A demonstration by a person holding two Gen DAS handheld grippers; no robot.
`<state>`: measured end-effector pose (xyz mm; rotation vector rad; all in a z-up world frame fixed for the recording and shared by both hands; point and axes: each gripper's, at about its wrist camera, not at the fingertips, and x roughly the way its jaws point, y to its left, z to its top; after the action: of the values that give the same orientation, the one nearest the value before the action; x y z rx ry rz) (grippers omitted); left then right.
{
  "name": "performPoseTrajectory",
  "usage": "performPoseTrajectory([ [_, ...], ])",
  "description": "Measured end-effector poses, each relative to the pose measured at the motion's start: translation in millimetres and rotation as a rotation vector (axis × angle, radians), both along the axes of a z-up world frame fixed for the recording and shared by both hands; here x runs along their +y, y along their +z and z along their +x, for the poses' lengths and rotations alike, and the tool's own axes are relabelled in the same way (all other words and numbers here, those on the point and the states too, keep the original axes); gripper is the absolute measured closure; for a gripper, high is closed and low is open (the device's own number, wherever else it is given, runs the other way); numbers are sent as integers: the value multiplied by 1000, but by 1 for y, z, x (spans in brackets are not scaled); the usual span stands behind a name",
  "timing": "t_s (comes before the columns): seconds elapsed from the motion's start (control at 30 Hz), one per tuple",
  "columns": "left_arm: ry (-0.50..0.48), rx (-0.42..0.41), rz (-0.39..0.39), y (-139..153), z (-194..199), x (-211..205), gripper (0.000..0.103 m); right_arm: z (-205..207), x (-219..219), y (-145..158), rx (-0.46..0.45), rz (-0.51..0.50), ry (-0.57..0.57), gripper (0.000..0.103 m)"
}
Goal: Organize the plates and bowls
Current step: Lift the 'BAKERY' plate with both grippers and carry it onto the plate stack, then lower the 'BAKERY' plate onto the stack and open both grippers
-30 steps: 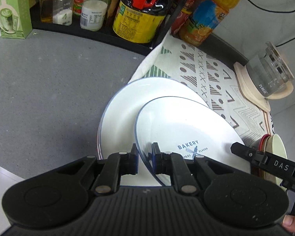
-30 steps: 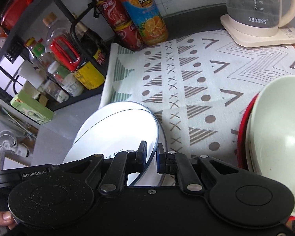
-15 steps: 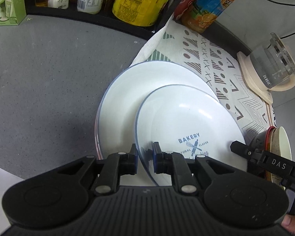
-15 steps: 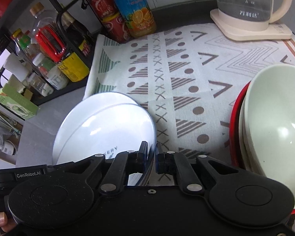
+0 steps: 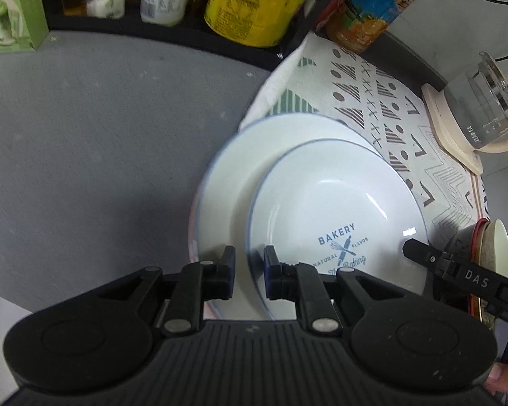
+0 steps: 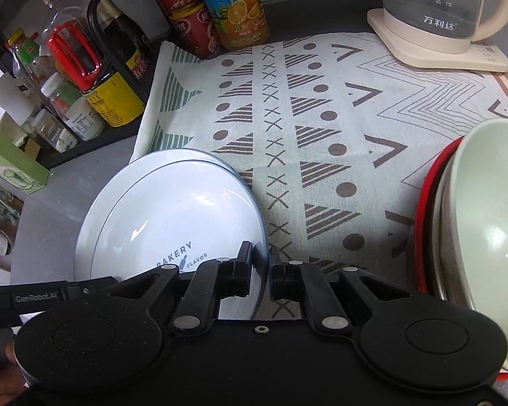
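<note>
A white blue-rimmed plate printed "BAKERY" (image 5: 335,216) is held over a larger white plate (image 5: 233,182) on the grey counter. My left gripper (image 5: 249,264) straddles its left rim with a small gap between the pads. My right gripper (image 6: 261,267) is shut on its right rim (image 6: 259,237). The same plate shows in the right wrist view (image 6: 172,209). A stack of bowls, pale green on top (image 6: 484,237) with a red one under it, stands at the right on the patterned cloth (image 6: 321,118).
A rack of bottles and jars (image 5: 254,3) lines the back. An orange juice bottle (image 6: 233,6) and red cans (image 6: 186,17) stand behind the cloth. A glass kettle (image 6: 433,10) is at the back right. A green carton (image 5: 10,10) is at the far left.
The plate has come lower and nearer over the larger plate. My left gripper's pads now stand slightly further apart around the rim.
</note>
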<state>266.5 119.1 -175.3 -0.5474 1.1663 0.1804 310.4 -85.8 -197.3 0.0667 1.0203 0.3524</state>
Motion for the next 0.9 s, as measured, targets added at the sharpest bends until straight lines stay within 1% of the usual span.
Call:
performPoseTrajectory([
  [0.03,1,-5,13,5,-1,2,89,0,0,0,0,0,-1,94],
  [0.1,4,-32,32,16,-5,8,84,0,2,-1,-7,-6,0,94],
  [0.17,19,-47,52,22,-6,13,66,0,4,-1,-12,-15,1,93],
  [0.23,26,-60,81,20,-4,14,58,-1,6,-1,-17,-25,4,93],
  [0.33,25,-23,102,7,5,15,58,-1,10,-2,-23,-50,11,91],
  [0.37,23,-17,97,2,7,16,58,0,12,-3,-20,-60,10,88],
  [0.43,18,-24,92,-2,9,18,58,2,12,-7,-8,-63,6,84],
  [0.57,-1,-27,101,-3,11,17,58,3,15,-8,-12,-69,10,82],
  [0.73,17,-24,72,-5,8,23,59,5,17,-9,-11,-74,19,81],
  [0.83,11,-18,83,-3,8,22,61,5,16,-10,-3,-63,20,80],
  [0.9,9,-15,102,-2,7,22,62,5,16,-11,6,-58,20,77],
])
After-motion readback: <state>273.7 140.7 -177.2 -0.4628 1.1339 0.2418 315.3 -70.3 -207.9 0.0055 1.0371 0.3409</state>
